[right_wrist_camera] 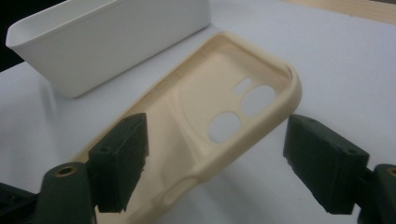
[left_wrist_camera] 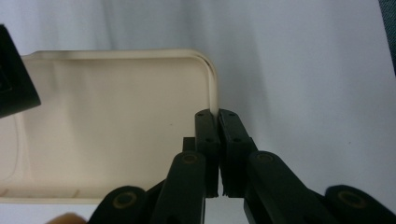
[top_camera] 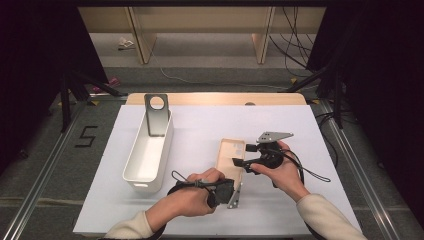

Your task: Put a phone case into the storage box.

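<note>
In the high view, the person's hands hide the near end of the phone case; the left gripper holds that end, and the right gripper sits just beside its far half. In the left gripper view, pressed-together jaws pinch the case's rim. In the right gripper view, spread jaws flank the case near its camera holes without touching; a white bin lies beyond.

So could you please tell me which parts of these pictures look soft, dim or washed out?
High view: the white table cover is brightly and evenly lit, the surroundings fall into darkness. Left gripper view: the left claw is fairly sharp, the cream phone case slightly soft and dim. Right gripper view: the right claw is blurred, the white bin hazy.
</note>
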`<state>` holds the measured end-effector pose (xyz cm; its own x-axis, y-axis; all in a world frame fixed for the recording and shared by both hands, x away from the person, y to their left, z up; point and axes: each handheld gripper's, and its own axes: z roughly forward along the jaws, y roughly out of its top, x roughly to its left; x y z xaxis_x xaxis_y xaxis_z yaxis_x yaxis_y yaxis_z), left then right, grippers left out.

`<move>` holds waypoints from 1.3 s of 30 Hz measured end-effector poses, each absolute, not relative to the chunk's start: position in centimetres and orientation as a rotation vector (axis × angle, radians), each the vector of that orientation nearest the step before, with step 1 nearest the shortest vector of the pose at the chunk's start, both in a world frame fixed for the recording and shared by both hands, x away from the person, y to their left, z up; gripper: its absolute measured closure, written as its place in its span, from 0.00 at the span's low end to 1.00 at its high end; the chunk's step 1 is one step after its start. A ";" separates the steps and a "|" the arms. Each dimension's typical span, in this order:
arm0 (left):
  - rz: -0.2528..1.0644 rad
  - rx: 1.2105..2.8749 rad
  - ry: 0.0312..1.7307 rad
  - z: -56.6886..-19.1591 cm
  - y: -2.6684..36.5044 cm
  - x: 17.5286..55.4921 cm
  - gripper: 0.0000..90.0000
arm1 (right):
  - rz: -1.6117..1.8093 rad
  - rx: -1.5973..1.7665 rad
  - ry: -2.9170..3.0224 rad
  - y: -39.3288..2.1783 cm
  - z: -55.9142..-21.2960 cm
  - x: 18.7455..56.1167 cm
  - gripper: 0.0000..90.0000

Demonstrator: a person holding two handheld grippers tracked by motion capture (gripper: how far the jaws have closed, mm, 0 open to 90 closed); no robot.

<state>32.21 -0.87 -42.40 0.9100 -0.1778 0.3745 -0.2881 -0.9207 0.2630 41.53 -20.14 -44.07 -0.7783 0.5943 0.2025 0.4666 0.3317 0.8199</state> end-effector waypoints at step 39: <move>0.541 2.586 -0.183 -42.0 0.0 33.1 0.83 | 1.763 1.116 2.390 -20.6 -40.4 40.5 0.90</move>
